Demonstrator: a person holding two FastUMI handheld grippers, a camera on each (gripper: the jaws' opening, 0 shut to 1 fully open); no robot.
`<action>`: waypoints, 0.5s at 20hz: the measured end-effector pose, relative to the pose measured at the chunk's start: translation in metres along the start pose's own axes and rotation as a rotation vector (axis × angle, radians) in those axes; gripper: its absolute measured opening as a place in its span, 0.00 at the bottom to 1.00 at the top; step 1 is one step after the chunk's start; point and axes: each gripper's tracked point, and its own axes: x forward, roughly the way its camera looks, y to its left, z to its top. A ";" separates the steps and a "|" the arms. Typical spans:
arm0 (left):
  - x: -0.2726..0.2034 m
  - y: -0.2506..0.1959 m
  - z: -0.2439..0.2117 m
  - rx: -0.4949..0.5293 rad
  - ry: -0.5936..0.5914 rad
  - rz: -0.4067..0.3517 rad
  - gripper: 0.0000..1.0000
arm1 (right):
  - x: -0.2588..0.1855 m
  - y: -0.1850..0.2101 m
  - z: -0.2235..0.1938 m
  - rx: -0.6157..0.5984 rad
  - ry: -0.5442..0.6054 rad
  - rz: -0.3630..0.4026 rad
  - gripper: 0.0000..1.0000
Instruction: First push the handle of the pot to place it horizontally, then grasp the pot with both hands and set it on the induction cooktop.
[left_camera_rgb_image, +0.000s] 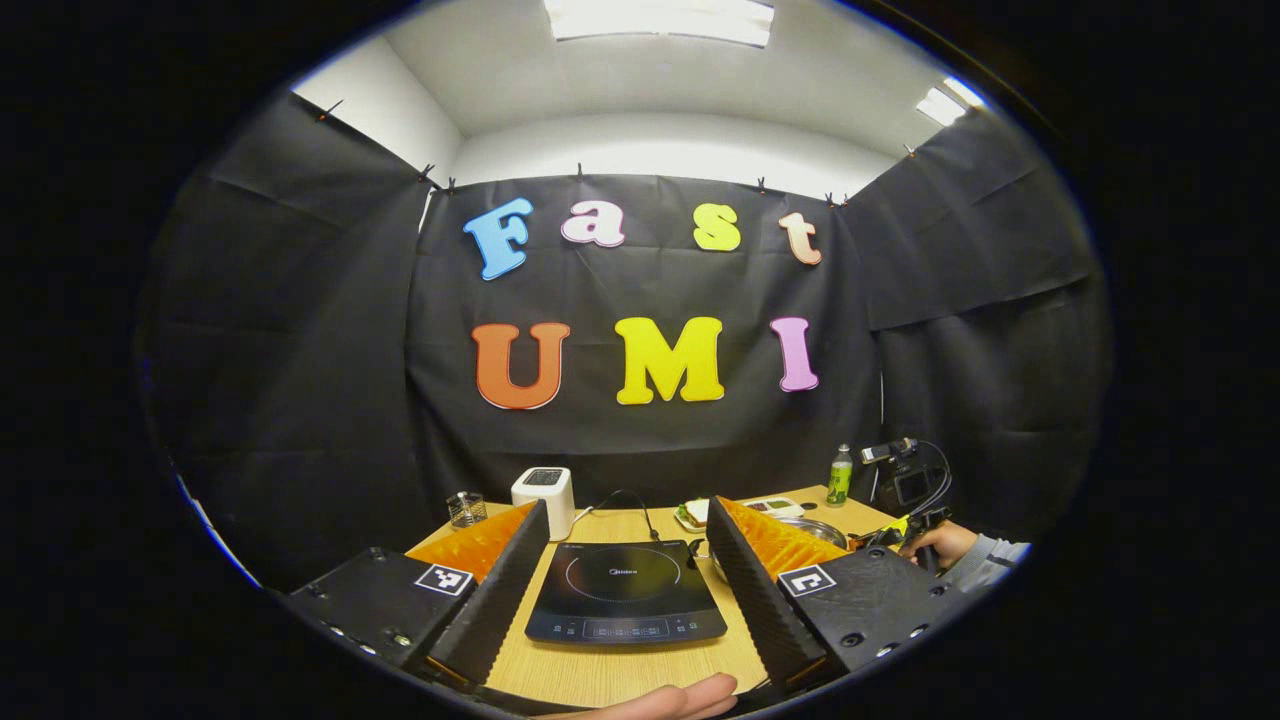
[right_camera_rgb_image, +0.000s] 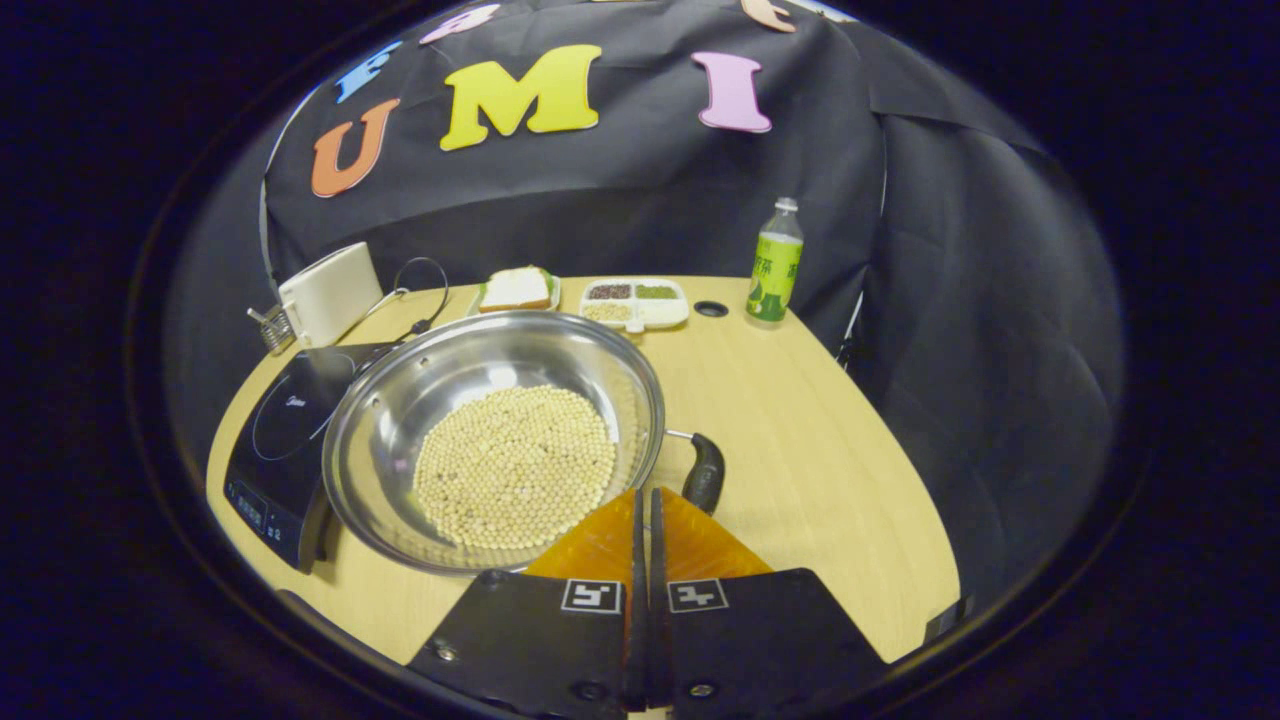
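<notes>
A steel pot (right_camera_rgb_image: 400, 400) with pale beans (right_camera_rgb_image: 515, 465) in it stands on the wooden table (right_camera_rgb_image: 800, 480), its left rim overlapping the black induction cooktop (right_camera_rgb_image: 285, 425). The pot's black handle (right_camera_rgb_image: 705, 472) points toward me at the right. My right gripper (right_camera_rgb_image: 643, 495) is shut with nothing between its fingers, its tips at the pot's near rim just left of the handle. My left gripper (left_camera_rgb_image: 628, 510) is open wide above the cooktop (left_camera_rgb_image: 625, 590). A sliver of the pot (left_camera_rgb_image: 825, 530) shows behind its right finger, with the right gripper (left_camera_rgb_image: 890, 532) in a hand (left_camera_rgb_image: 940, 545) beyond.
At the back stand a white appliance (right_camera_rgb_image: 325, 290), a plate with bread (right_camera_rgb_image: 515, 288), a divided tray of grains (right_camera_rgb_image: 635, 300) and a green bottle (right_camera_rgb_image: 775, 265). A glass cup (left_camera_rgb_image: 465, 508) sits far left, a camera rig (left_camera_rgb_image: 905, 480) at the right edge. A hand (left_camera_rgb_image: 680, 700) shows at the bottom.
</notes>
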 end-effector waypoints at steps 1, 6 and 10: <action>0.001 -0.002 -0.002 0.003 0.003 -0.003 0.95 | 0.002 -0.001 -0.001 -0.001 0.006 0.001 0.01; 0.005 -0.002 -0.011 -0.004 0.018 0.002 0.95 | 0.001 0.001 -0.025 0.039 0.102 0.012 0.04; 0.008 -0.002 -0.015 -0.003 0.033 0.003 0.95 | 0.012 -0.009 -0.021 0.038 0.101 -0.006 0.04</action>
